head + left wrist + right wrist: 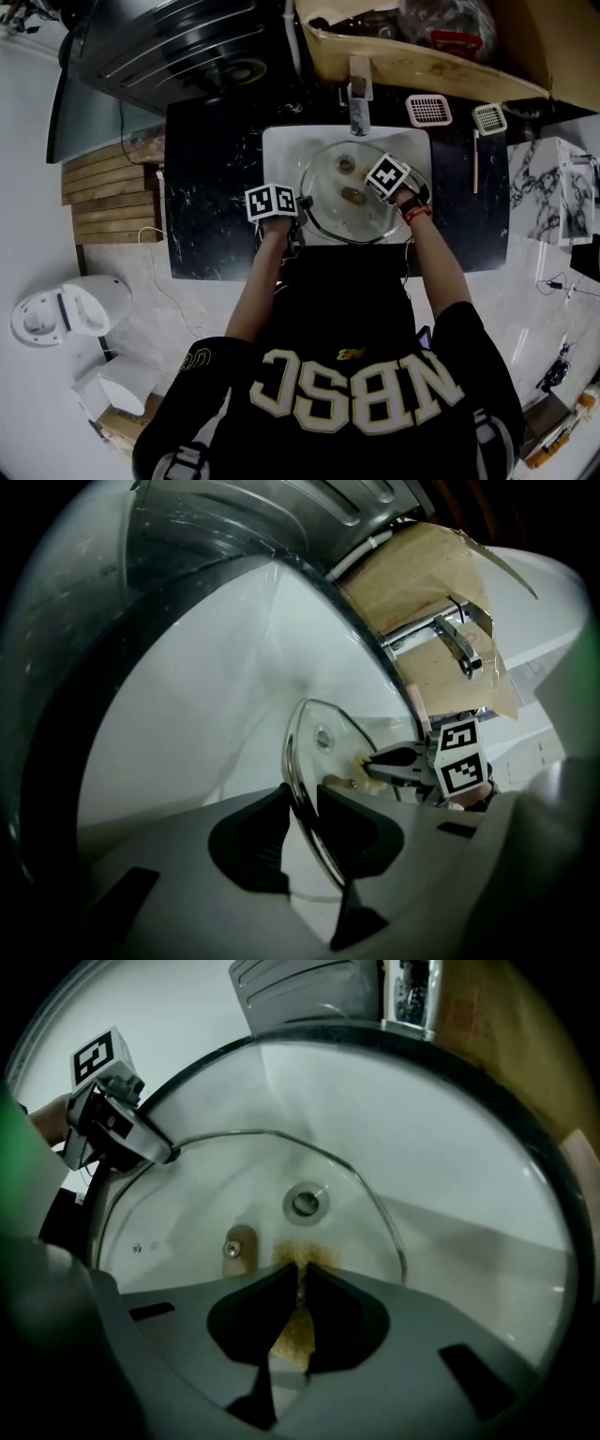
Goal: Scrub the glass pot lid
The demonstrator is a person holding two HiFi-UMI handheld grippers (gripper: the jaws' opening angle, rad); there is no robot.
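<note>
Stiff, slippery and breakable, the glass pot lid (337, 747) seems safest held by its rim, now pinched between the left gripper's (302, 803) fingers (253, 841), while the right gripper's (300, 1279) fingers (246, 1321) clamp a scrub pad (291, 1330).

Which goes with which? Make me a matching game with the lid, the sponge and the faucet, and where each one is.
Things:
1. lid
2. sponge
3. faucet

Places:
A. at the back edge of the sink
B. rim clamped in the left gripper
C. pinched in the right gripper

Pairs: 1-B, 2-C, 3-A
</note>
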